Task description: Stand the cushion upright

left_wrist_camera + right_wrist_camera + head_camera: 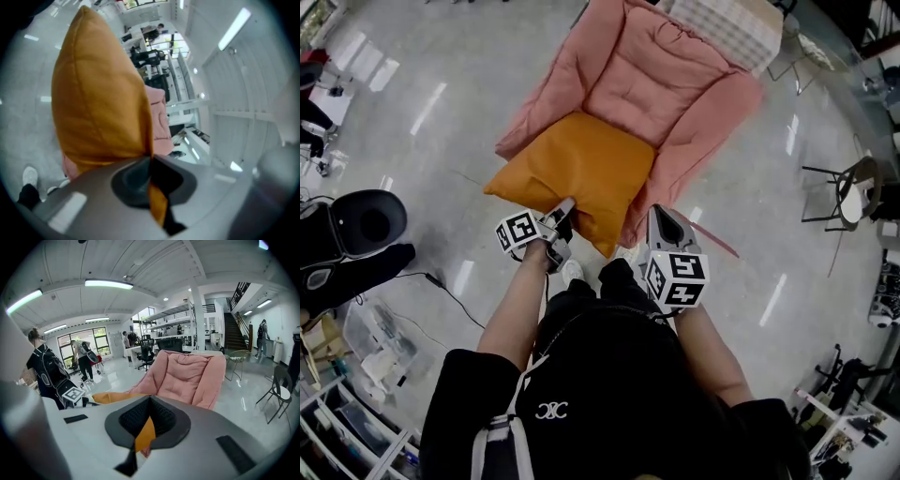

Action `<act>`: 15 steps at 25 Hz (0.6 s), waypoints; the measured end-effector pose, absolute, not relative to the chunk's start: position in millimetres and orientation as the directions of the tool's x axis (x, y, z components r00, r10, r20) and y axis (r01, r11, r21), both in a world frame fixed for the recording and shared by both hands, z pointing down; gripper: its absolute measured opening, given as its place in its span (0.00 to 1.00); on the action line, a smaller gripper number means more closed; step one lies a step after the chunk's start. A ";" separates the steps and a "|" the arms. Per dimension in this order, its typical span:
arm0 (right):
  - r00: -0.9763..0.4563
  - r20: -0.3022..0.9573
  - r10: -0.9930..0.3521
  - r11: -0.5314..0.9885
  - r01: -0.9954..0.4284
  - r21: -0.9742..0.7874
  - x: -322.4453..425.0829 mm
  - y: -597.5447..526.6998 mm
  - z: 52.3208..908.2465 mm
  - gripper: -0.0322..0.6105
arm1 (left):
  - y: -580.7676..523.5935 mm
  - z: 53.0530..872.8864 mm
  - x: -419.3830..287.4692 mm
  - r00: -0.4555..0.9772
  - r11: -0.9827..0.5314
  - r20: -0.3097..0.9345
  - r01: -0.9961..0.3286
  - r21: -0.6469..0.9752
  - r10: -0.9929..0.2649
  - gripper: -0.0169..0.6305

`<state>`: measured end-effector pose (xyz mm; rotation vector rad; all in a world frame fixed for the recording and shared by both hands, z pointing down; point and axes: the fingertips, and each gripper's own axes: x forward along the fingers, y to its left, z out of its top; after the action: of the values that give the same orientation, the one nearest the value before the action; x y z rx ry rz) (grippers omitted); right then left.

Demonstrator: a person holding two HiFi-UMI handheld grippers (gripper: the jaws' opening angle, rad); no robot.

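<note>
Left tongs (563,214) closed tight on the orange cushion (577,169), pinching the fabric at its near-left edge. In the left gripper view a strip of orange runs straight through the closed pads and the cushion body rises from the tips to a pointed corner at the top of frame. Right tongs (661,217) are also together on the cushion: the right gripper view shows an orange fold caught between the pads, with a bit of pink below it. The cushion sits on the seat of the pink padded chair (666,75), its far edge against the chair's back padding. Its near corner hangs off the front of the seat, pointing at me between the two tongs. From above I can't tell how far it is tipped; it isn't leaning on the backrest. The chair stands on glossy grey floor (412,122). The marker cubes (677,278) on both tongs are visible in the head view, just in front of my torso. My white shoe (572,272) is under the cushion's near corner. A black folding chair (848,192) stands well apart on the right. The right gripper view also shows people with backpacks (44,371) far left and a staircase (234,329) at the back right.
</note>
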<state>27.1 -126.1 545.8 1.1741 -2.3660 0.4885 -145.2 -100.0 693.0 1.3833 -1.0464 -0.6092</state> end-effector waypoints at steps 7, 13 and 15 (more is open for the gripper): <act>-0.498 0.501 -0.708 0.509 -0.851 -0.126 65.5 -157.7 530.8 0.04 | -179.5 638.7 -129.4 0.456 0.056 0.208 -0.324 0.944 -0.866 0.03; -0.474 0.464 -0.748 0.456 -0.876 -0.159 111.3 -202.0 521.2 0.04 | -244.5 616.6 -101.2 0.452 0.050 0.251 -0.411 0.910 -0.856 0.03; -0.474 0.451 -0.757 0.447 -0.878 -0.171 121.5 -217.2 518.4 0.04 | -263.7 611.3 -99.4 0.441 0.060 0.271 -0.437 0.898 -0.855 0.03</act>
<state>121.5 -217.2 518.4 1.3990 -2.3938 0.5550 -99.4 -263.7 611.3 1.5648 -1.1696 -0.4641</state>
